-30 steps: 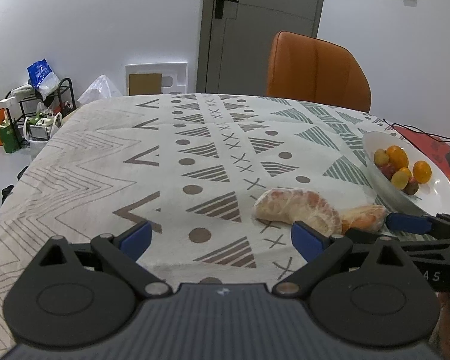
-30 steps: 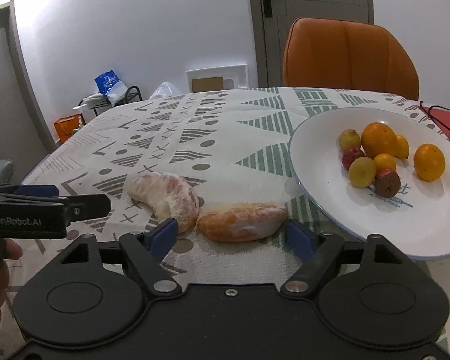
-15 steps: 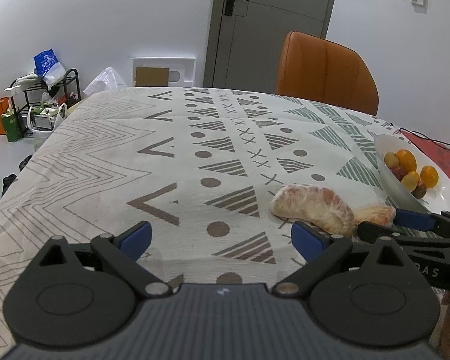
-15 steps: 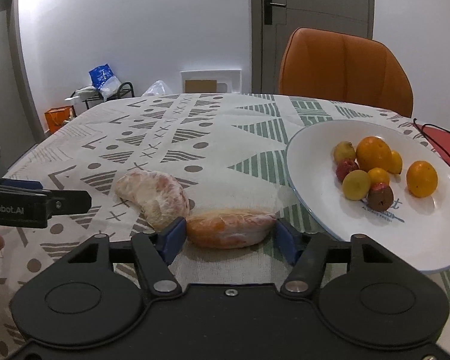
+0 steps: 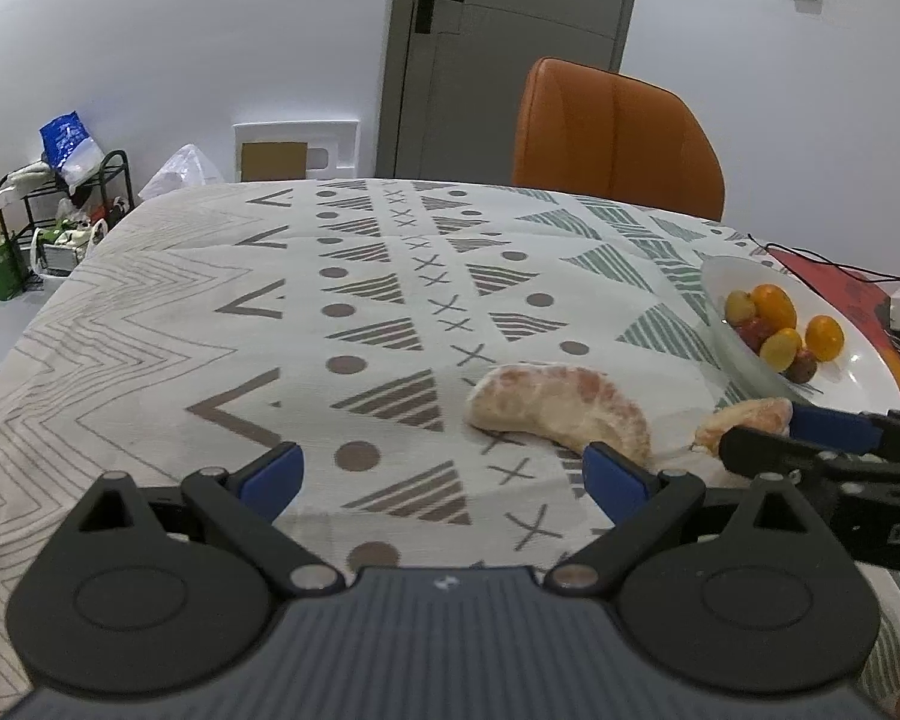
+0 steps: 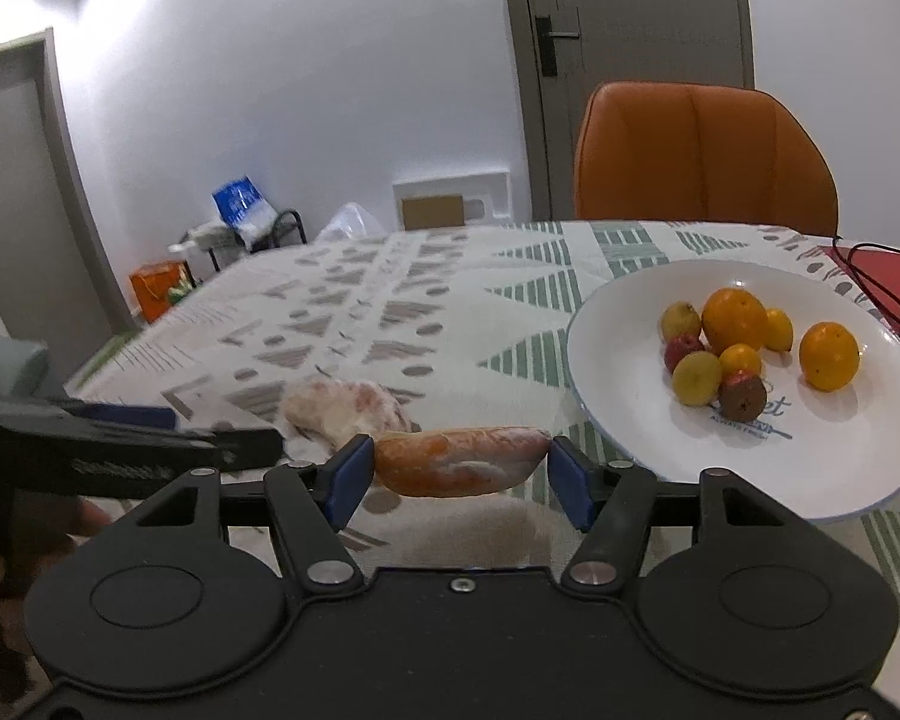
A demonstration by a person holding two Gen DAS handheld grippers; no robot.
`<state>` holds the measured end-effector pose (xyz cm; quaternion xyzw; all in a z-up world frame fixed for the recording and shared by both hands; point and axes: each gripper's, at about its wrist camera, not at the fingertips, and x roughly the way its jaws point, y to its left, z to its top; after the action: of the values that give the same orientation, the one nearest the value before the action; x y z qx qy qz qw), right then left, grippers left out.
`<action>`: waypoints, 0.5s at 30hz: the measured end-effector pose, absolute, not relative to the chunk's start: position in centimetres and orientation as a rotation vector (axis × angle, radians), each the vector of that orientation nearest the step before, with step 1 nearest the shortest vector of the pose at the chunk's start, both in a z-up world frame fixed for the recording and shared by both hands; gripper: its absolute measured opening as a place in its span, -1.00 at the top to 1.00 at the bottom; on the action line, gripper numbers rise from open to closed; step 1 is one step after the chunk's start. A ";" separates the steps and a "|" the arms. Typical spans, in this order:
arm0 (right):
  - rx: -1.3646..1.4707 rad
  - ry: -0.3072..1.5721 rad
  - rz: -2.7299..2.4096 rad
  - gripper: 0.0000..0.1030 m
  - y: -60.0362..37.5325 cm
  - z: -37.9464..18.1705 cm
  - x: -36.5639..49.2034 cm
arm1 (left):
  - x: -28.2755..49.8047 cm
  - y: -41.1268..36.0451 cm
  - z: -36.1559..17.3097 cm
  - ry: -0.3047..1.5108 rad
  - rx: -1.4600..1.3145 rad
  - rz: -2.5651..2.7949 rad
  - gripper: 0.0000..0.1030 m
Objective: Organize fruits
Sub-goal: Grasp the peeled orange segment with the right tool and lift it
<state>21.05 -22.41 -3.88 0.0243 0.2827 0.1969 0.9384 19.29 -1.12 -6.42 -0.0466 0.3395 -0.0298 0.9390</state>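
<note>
Only one container here tbh: white plate (image 6: pixel 624 438) on the right side of the patterned tablecloth (image 5: pixel 210 324). Inside it there's a little pile of small fruit: two bigger oranges (image 6: pixel 733 318), a couple yellowish ones (image 6: pixel 696 378), a small red one (image 6: pixel 681 351) and a brownish round one (image 6: pixel 743 397), all bunched up touching each other, w/ one orange (image 6: pixel 828 355) sitting a bit apart on the right. Some print on the plate under them, can't read it.

Going left to right on the table: my left claw (image 5: pixel 444 474) is spread wide, nothing between the blue pads (image 5: pixel 270 471), just hovering over bare cloth. Its right pad sits just in front of the bigger peeled citrus segment (image 5: pixel 561 405), which lies flat on the cloth. Can't tell if the pad actually touches it.

Next, my right claw (image 6: pixel 459 474) has the smaller peeled segment (image 6: pixel 459 459) pinched end to end between its pads, jaws about halfway in. The piece looks lifted off the cloth, shadow underneath it, held roughly level. It's just left of the plate rim, not over the plate yet. The bigger segment is right behind it, to the left, blurry in the right cam.

Orange chair (image 5: pixel 615 138) at the far side of the table.
</note>
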 end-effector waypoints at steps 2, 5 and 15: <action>0.060 0.560 0.411 -0.18 -22.7 -3.4 20.8 | 19.4 -1.5 -6.3 0.691 -0.089 -0.066 -0.91; 0.070 0.537 0.414 -0.18 -23.2 -2.7 20.4 | 19.6 -1.9 -6.1 0.686 -0.086 -0.068 -0.91; 0.110 0.499 0.353 -0.18 -26.2 -1.8 19.9 | 20.7 -4.1 -6.3 0.692 -0.071 -0.099 -0.91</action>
<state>19.94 -26.24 -1.78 0.0540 0.2455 0.1735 0.9522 20.74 -4.09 -6.26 -0.0346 0.3390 -0.0485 0.9389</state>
